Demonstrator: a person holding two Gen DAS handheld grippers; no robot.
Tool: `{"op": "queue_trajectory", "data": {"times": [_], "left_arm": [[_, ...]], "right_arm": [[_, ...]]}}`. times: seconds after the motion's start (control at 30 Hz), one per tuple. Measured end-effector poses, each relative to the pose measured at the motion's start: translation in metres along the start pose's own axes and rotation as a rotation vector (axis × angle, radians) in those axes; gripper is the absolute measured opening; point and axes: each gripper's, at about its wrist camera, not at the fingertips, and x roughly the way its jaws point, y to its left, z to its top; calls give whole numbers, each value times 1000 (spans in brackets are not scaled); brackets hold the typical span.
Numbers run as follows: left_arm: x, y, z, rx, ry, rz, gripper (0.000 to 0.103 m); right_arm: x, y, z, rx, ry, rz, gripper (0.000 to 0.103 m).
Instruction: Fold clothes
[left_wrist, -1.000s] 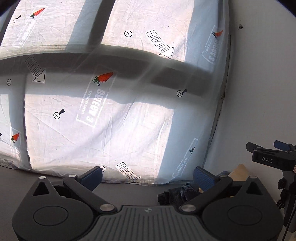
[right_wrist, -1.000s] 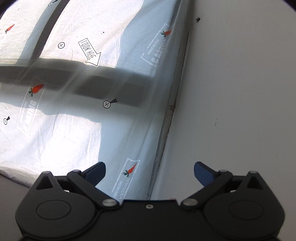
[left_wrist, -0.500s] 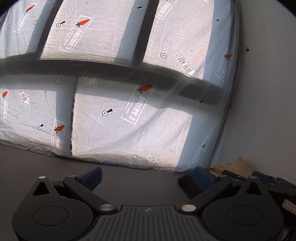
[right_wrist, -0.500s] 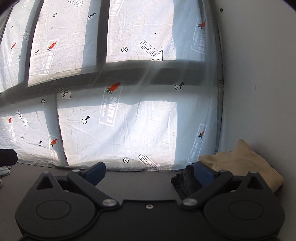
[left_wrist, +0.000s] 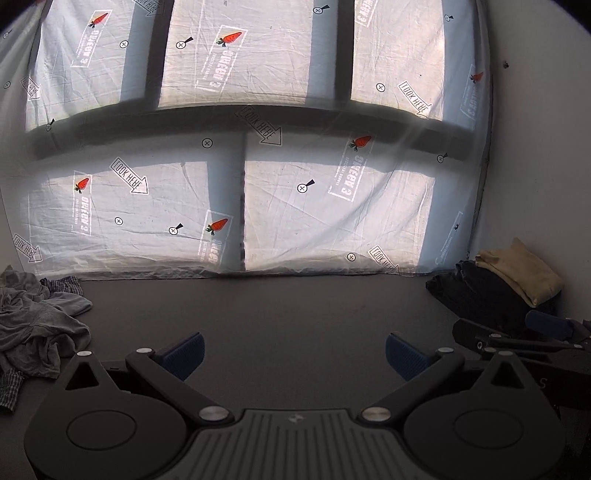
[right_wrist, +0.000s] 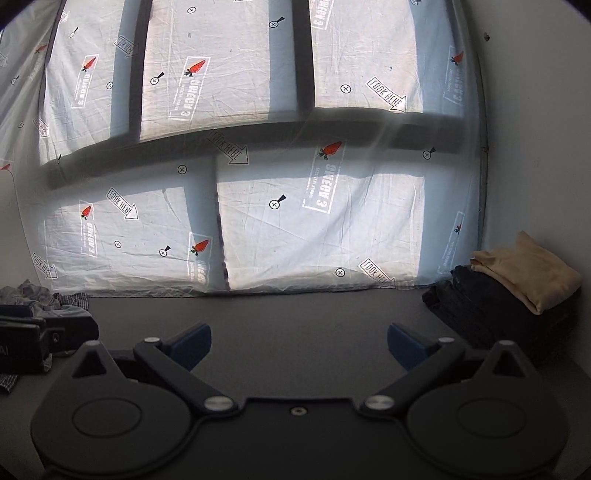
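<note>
Part done: folded stack right, loose heap left.
Both the left tool (left_wrist: 293, 349) and right tool (right_wrist: 299, 345) gape wide, empty, over bare worktop (left_wrist: 295, 306); folded clothes (right_wrist: 517, 284) far right, unfolded heap (left_wrist: 37, 321) waits left.

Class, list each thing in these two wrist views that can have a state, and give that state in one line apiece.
left gripper: open, holding nothing
right gripper: open, holding nothing
tan garment: folded, lying on top of the dark garment
dark garment: folded, at the bottom of the stack
grey garment: crumpled, unfolded
checked garment: crumpled, partly under the grey one
table: bare in the middle
</note>
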Motion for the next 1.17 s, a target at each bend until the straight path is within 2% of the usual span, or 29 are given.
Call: {"op": "queue_trajectory", "data": {"times": [0.1,0.17,0.3,0.43,0.6,1.17], "left_arm": [[-16,23,-13,17,9,33,103],[-24,37,-20,-2,35,25,103],[-37,64,-38,-44,95,14,103],[-48,79,-55,-43,117,32,103],[-59,93,-66,-59,145,42,103],[-78,99,-77,-70,143,34,103]], "right_arm": [[-17,29,-13,-3,43,2,103],[-29,47,-23,-22,77,-10,103],[-46,66,-39,-18,157,-38,103],[-55,82,-56,-65,185,-39,103],[-69,93,-63,-65,198,-15,103],[-86,93,-68,-58,188,-21,103]]}}
